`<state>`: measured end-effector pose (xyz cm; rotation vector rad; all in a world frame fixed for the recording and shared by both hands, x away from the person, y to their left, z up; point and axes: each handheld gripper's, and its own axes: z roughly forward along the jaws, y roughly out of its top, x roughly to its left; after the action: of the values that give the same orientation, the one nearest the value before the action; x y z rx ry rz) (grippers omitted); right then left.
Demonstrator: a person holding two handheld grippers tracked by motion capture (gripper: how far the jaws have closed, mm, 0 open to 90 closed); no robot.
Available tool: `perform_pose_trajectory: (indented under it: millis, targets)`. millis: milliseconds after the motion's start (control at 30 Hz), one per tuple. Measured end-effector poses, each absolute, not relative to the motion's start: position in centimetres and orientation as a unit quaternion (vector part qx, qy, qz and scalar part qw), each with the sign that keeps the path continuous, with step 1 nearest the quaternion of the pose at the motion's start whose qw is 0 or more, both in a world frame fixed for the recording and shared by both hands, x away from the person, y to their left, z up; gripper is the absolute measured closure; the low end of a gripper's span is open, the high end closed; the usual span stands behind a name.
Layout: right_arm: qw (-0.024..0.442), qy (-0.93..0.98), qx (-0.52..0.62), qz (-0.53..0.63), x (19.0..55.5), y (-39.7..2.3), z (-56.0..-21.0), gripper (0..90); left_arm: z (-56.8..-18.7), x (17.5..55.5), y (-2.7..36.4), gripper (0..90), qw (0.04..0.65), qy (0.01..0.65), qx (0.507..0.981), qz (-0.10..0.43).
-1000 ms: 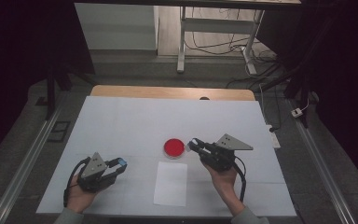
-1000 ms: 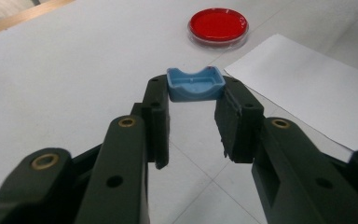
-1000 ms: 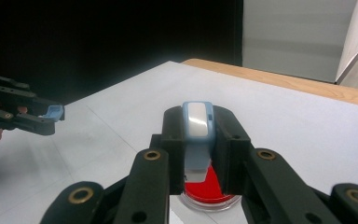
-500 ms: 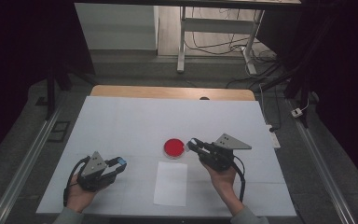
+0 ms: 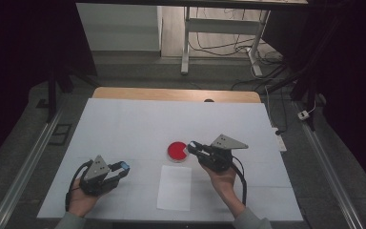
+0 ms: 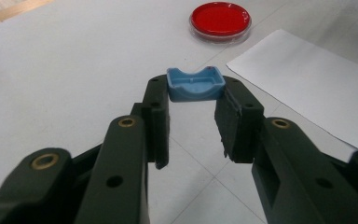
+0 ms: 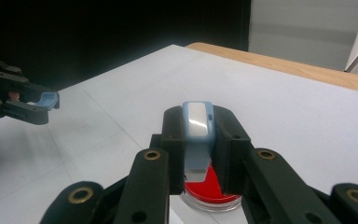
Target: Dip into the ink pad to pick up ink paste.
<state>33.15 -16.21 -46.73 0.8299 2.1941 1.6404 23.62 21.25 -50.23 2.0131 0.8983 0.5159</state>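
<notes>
1. Pale blue plastic marks both held pieces. The blue tray-like piece (image 6: 196,84) in the left gripper (image 6: 195,122) is a small open shell with raised walls, a hollow floor and a curved dip in its far rim.
2. The left gripper's jaws pinch that piece by its two sides at the very tips, with the hollow facing up. In the high view the left gripper (image 5: 119,170) sits low over the white table cover (image 5: 124,129), near the table's left front.
3. The blue-and-white piece (image 7: 197,135) in the right gripper (image 7: 198,140) is a narrow, upright, rounded bar: blue edges around a glossy white face that catches the light.
4. The right gripper's jaws are pressed against its two flat sides. It hangs right above the red dish (image 7: 212,189).
5. The red dish (image 5: 177,151) is round and shallow, with a clear rim around a solid red inside. It sits on the cover near the table's middle, and the right gripper (image 5: 193,148) points at its right edge.
6. A white paper sheet (image 5: 174,187) lies flat just in front of the dish, between the two hands.
</notes>
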Motion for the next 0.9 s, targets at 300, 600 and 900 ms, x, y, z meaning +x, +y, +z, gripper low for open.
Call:
perform_pose_trajectory:
  millis: [300,600,900]
  targets:
    - [0.133,0.774,0.284,0.55,34.0,-15.0,-47.3,75.7,-50.4,23.7,21.1,65.5,0.424,0.36,0.806,0.201]
    - [0.133,0.786,0.282,0.533,35.0,-13.7,-47.8,75.7,-50.4,23.8,21.1,65.5,0.424,0.358,0.807,0.2]
    - [0.138,0.8,0.284,0.51,36.2,-12.6,-48.5,75.7,-50.4,23.8,21.0,65.5,0.423,0.357,0.808,0.2]
